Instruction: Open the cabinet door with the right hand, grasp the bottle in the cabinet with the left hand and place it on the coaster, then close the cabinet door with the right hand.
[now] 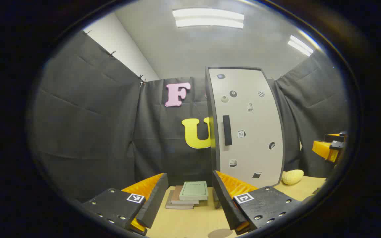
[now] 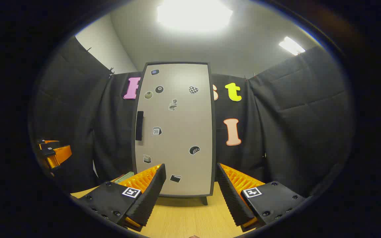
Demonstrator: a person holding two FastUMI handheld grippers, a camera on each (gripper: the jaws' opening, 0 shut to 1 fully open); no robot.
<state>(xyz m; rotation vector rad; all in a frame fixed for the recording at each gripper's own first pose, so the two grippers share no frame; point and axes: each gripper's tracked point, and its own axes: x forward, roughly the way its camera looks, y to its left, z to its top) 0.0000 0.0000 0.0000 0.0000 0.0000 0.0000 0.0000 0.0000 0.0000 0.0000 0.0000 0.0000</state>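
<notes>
A tall cabinet with a pale grey door stands on the wooden table, door shut, with a dark vertical handle on its left side and several small stickers. In the left gripper view the cabinet stands to the right, its handle facing me. My left gripper is open with nothing between its fingers, low over the table. My right gripper is open too, directly before the cabinet's lower door. The bottle is hidden behind the shut door. A round brown coaster edge peeks at the bottom.
A small stack of books lies on the table left of the cabinet. A pale yellow knitted object rests right of the cabinet base. Black cloth walls close in the booth on all sides. The other gripper shows at each view's edge.
</notes>
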